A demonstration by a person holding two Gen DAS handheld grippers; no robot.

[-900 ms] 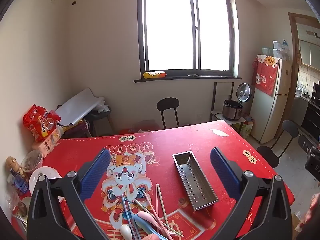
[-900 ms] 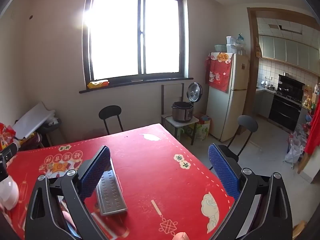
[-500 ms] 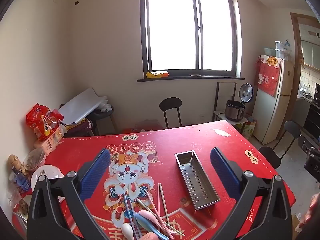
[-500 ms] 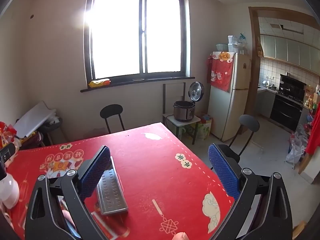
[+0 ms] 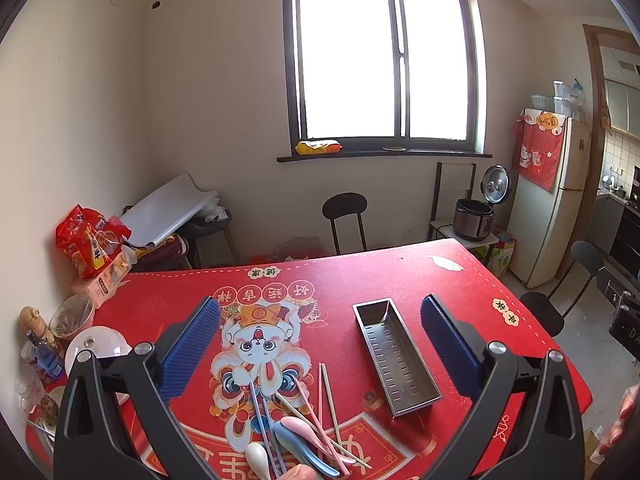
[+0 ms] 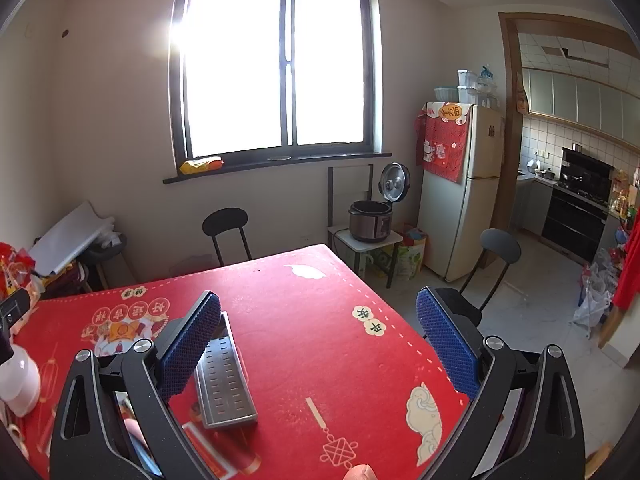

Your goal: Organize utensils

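Note:
A pile of utensils lies on the red tablecloth near its front edge: pastel chopsticks, a pink spoon, a blue spoon and a white spoon. A perforated steel tray lies empty to their right; it also shows in the right wrist view. My left gripper is open and empty, held above the pile. My right gripper is open and empty above the table's right part.
Bowls, bottles and a snack bag crowd the table's left edge. Black chairs stand behind and to the right of the table. A rice cooker and a fridge stand by the far wall.
The left wrist view has shifted slightly, so the table and utensils sit a little higher and to the right in the frame. Both grippers stay open.

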